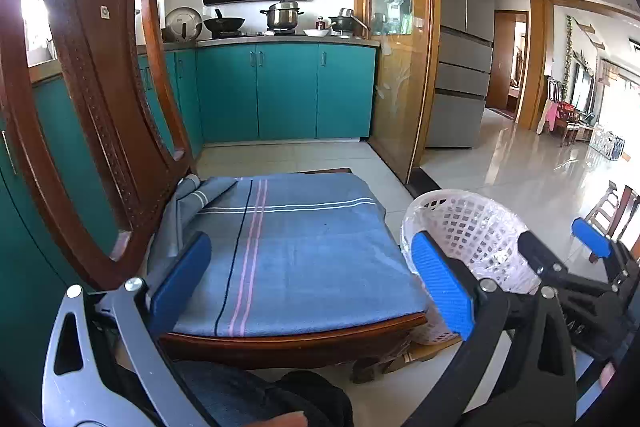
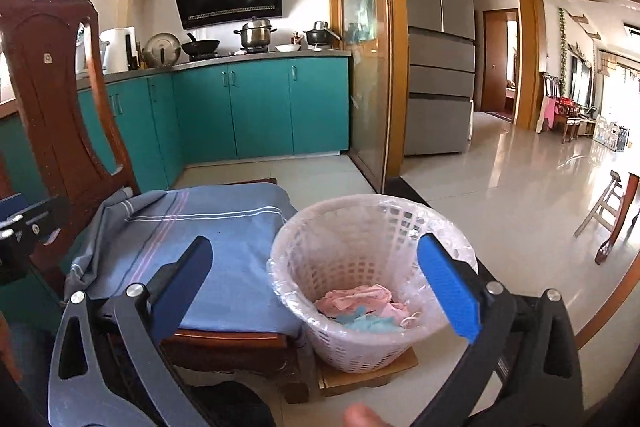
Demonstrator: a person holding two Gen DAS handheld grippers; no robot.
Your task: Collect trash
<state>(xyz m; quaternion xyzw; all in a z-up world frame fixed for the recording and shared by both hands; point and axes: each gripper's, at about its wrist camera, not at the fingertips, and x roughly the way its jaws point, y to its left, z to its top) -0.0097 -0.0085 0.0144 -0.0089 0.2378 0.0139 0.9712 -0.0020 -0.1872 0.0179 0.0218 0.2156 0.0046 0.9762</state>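
Both your left gripper (image 1: 316, 283) and right gripper (image 2: 320, 283) gape wide, holding nothing. Trash (image 2: 362, 305), pink and blue crumpled scraps, lies at the bottom of the lined white basket (image 2: 304, 259) beside the chair's (image 2: 52, 67) front right corner. Looks light and soft; pinch any bunched fold.

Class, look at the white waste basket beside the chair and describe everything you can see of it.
The waste basket is a round, pale plastic tub with lattice walls, tapering toward its base. A clear plastic liner is folded over its rim. It stands upright on a flat brown board, probably cardboard, on the tiled floor, close against the chair's cloth-covered seat. Inside lie crumpled pink and light blue scraps, with a thin white loop; they look like face masks. Neither gripper touches it.
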